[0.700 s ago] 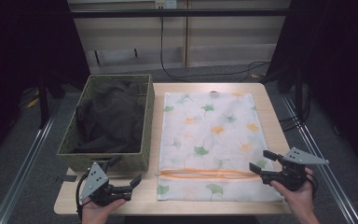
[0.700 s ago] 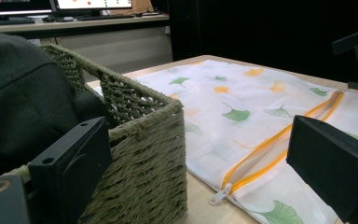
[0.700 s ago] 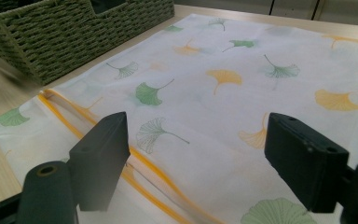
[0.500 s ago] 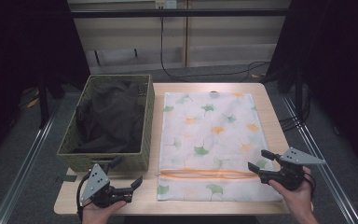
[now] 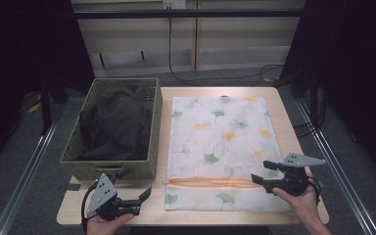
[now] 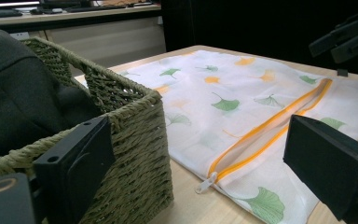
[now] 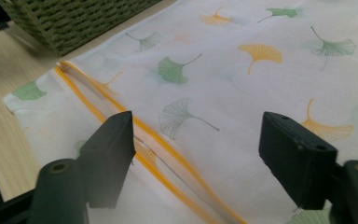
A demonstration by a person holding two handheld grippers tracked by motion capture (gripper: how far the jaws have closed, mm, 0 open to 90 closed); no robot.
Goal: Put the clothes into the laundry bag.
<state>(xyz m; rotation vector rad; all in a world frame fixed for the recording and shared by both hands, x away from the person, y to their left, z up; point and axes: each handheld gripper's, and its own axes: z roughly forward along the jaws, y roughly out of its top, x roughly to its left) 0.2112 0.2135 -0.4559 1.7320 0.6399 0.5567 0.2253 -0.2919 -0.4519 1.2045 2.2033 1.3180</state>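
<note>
- The bench carries two large things: a woven basket along its left edge, filled with a dark garment, and a white mesh laundry bag printed with ginkgo leaves, laid flat from the far edge to the near edge, right of the middle.
- The laundry bag is crossed near its near end by an orange zipper, which runs left to right and looks closed; in the left gripper view its pull is seen at the end nearer the basket.
- The right gripper is held at the zipper's right end, its fingers spread wide just over the fabric, with nothing between them.
- The left gripper is held at the near-left corner of the bench, beside the basket's near wall, its fingers wide apart and empty.
- The step in hand is judged to be the approach to the zipper, before anything is gripped.
- For the next move, the bag should be pinned by the right fingers near the zipper's end while the small pull is pinched by the left fingers and drawn along.
</note>
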